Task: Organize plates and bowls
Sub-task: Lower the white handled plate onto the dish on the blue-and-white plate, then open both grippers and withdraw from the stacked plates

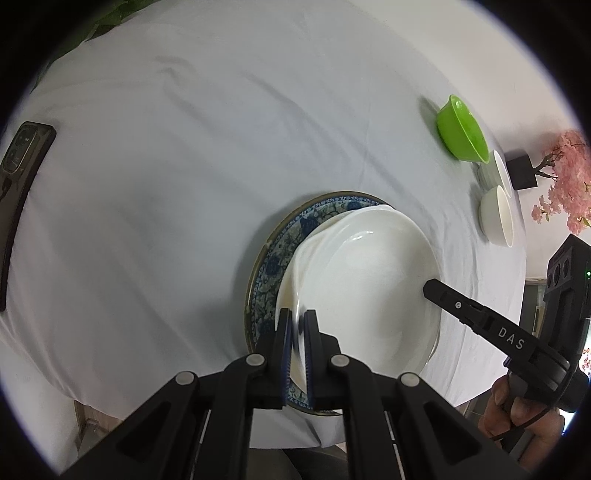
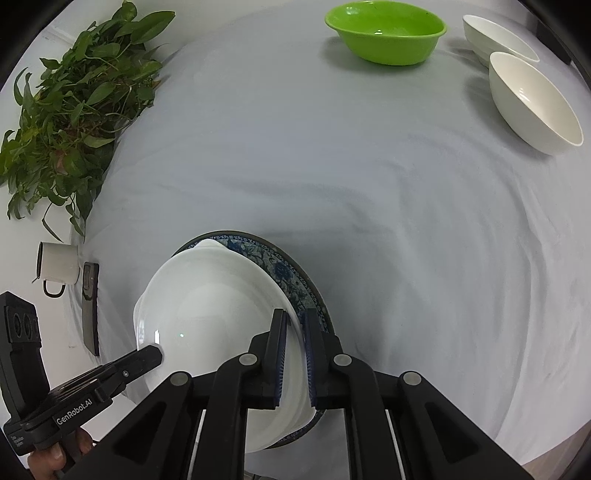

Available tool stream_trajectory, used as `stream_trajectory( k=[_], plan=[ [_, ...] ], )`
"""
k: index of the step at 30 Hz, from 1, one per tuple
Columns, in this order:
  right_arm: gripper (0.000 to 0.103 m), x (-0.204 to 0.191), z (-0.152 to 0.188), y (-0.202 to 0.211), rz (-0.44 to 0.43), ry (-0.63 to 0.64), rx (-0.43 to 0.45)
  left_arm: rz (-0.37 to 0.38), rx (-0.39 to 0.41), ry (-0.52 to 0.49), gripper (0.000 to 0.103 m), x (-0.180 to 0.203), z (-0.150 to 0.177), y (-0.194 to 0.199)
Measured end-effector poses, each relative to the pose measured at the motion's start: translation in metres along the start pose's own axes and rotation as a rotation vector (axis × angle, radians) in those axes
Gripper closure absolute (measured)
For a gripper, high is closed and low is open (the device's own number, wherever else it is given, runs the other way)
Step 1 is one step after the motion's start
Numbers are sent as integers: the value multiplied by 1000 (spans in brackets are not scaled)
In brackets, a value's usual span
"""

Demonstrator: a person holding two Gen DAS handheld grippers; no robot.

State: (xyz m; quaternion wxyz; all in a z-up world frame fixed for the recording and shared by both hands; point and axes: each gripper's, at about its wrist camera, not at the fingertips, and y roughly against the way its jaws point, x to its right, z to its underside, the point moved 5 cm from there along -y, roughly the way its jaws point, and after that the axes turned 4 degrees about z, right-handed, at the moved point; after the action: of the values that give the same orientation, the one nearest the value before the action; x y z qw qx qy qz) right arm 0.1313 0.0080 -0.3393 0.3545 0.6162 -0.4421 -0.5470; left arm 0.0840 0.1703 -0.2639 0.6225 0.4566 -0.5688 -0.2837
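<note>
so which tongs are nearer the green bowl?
Right. The right tongs grip the white plate's rim on the side toward the green bowl; the left tongs grip the opposite rim, farther away.

Each tool is matte black plastic: the left tool [image 1: 296, 343] and the right tool [image 2: 294, 347] both have two flat fingers faced with ribbed blue pads [image 1: 285, 354], driven by angled link arms joined with round silver pins [image 1: 255, 359]. Seen side-on, the right tool's finger bears the white letters "DAS" and a small screw; the left tool's body reads "GenRobot.AI". A thin black cable [image 1: 532, 417] trails by the hand.
</note>
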Motion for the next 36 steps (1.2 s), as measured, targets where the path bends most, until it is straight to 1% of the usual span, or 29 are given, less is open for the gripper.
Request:
stream_trajectory(
  k=[7, 8, 9, 10, 11, 13, 15, 19, 20, 21, 22, 24, 32, 33, 35, 36],
  plan=[
    [92, 0, 3, -3, 2, -14, -15, 2, -19, -9, 98, 2, 6, 4],
    [92, 0, 4, -3, 7, -14, -17, -8, -19, -13, 97, 1, 8, 5],
    [92, 0, 4, -2, 9, -15, -16, -32, -21, -15, 97, -1, 9, 6],
    [90, -1, 4, -2, 8, -13, -15, -38, -20, -14, 96, -2, 11, 7],
    [89, -1, 5, -2, 9, -9, -13, -24, -17, -7, 95, -4, 12, 7],
    [83, -3, 5, -1, 15, 0, -3, -8, -12, 3, 95, -7, 13, 8],
    [82, -5, 6, 0, 20, 12, 3, -8, -4, -8, 95, -6, 12, 8],
    [84, -9, 6, 1, 38, 43, 14, -4, 4, -32, 95, -3, 10, 5],
    [86, -9, 5, 2, 44, 45, 16, -9, 8, -36, 95, -3, 9, 5],
    [92, -8, 5, 2, 55, 44, 19, -10, 10, -38, 95, -3, 8, 4],
    [95, -6, 5, 2, 55, 39, 20, -10, 11, -40, 95, -3, 7, 4],
    [95, -5, 4, 1, 41, 33, 21, -10, 11, -42, 95, -4, 7, 4],
    [94, -3, 3, 0, 42, 40, 13, -14, -23, -37, 95, -7, 8, 4],
    [92, -2, 3, 0, 46, 38, 6, -12, -22, -35, 95, -7, 9, 5],
    [81, 0, 2, 3, 48, 35, 0, -21, -1, -43, 95, -7, 9, 14],
    [65, 1, 2, 7, 42, 34, 2, -29, 25, -53, 94, -6, 9, 23]
  ],
)
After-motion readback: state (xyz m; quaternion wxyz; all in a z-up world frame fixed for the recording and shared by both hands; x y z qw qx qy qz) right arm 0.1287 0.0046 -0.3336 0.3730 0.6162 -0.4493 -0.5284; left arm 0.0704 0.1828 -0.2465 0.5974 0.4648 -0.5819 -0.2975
